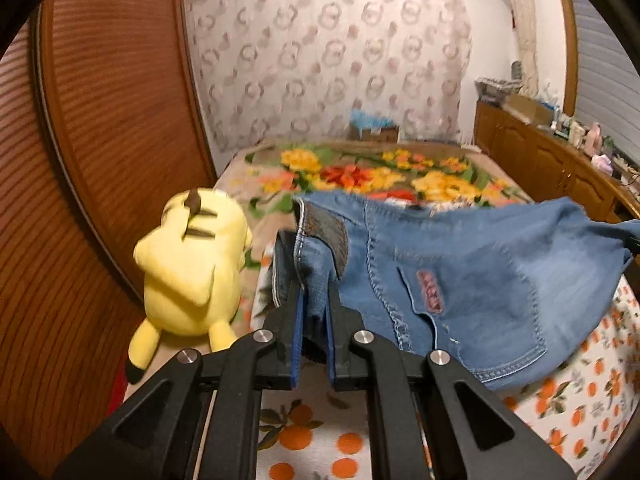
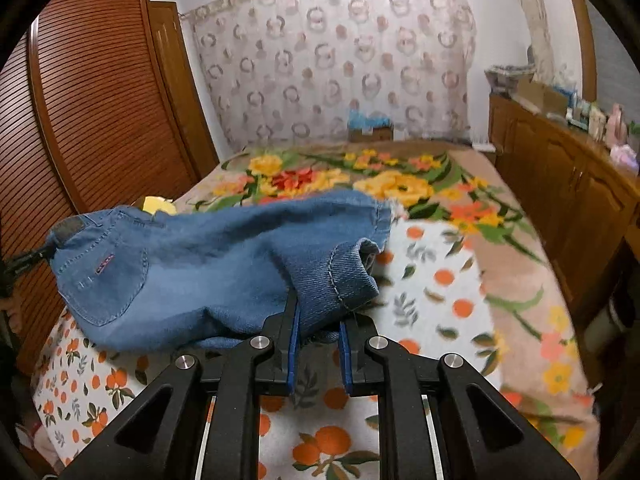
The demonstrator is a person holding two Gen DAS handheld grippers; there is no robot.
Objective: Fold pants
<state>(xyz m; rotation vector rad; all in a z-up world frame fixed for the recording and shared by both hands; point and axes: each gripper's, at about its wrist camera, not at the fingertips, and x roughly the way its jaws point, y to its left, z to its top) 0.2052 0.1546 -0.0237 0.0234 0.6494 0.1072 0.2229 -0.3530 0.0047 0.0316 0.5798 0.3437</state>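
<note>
Both grippers are clamped on a pair of blue denim pants (image 1: 460, 280), holding them stretched in the air above a bed. On the left wrist camera, the left gripper (image 1: 314, 312) pinches the waistband end, near a dark patch on the band, with bunched denim between its blue pads. On the right wrist camera, the right gripper (image 2: 318, 320) grips the hem end, where a cuff (image 2: 344, 268) folds over just above its fingers. Between the 2 grips the pants sag in a shallow curve, back pocket facing the cameras, and appear to hang clear of the orange-print sheet (image 2: 420, 280) beneath. A floral blanket (image 2: 360, 180) covers the far half of the bed. A yellow plush toy (image 1: 192, 272) stands just beside the left gripper, at the bed's left edge. The pictures are slightly blurred. Likely risks: the left grip holds only a small bunch of thick fabric, so a quick pull could let it slip; lowering the pants to the left could brush the toy and knock it over; uneven lowering could leave the legs twisted and spoil the fold.
</note>
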